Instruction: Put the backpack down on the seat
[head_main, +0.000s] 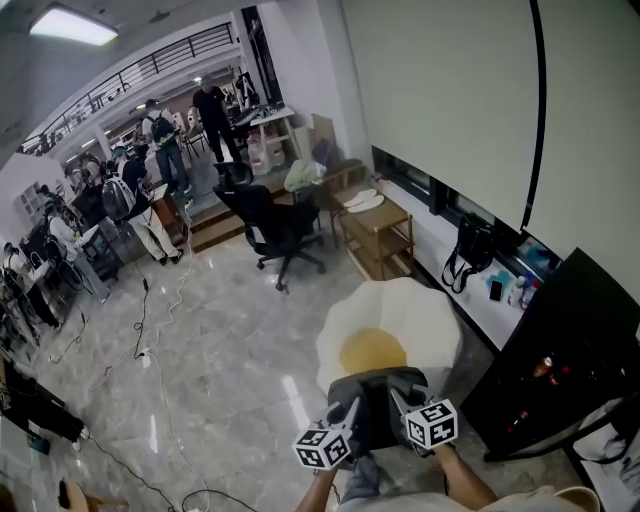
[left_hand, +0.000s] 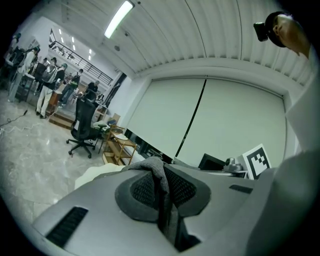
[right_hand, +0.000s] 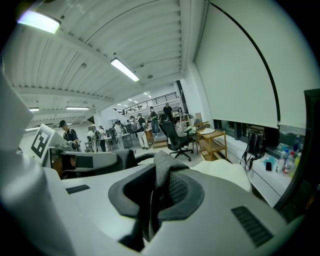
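While level by the seat (head_main: 400, 310), left claw (left_hand: 159, 182) and right claw (right_hand: 159, 187) pinch the backpack (head_main: 377, 395).

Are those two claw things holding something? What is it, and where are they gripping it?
Yes: a grey backpack. The left gripper and the right gripper each pinch a band of its grey fabric, likely a strap, near its top.
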